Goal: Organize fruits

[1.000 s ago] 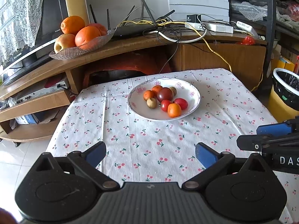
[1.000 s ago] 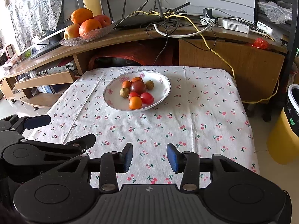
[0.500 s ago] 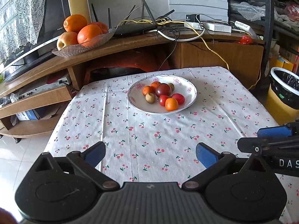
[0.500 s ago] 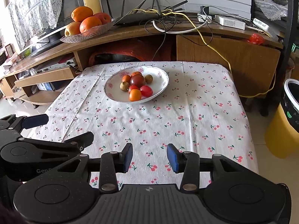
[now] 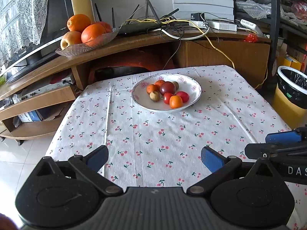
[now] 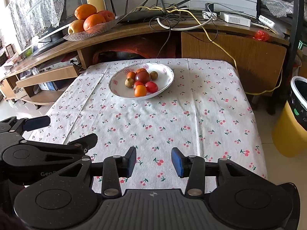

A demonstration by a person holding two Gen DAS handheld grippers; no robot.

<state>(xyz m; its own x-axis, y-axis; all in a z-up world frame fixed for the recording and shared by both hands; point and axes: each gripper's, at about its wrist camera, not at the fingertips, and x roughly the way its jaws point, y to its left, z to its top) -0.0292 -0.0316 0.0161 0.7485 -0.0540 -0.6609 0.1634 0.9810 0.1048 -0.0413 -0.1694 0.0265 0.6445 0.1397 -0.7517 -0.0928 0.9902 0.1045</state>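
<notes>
Grippers first: we see the left gripper held low over the near edge of the table, its blue pads spread wide with nothing between them. We find the right gripper just beside it at about the same height, its pads parted by a narrower gap, likewise empty. Both point forward along the cherry-print cloth toward the white plate, which sits well apart from them on the far half of the table. On that plate we count a heap of small fruits: a dark plum-coloured one in the middle, red and orange ones touching it, two brownish ones at the sides. Behind, on the wooden shelf, a glass dish holds oranges and an apple.
</notes>
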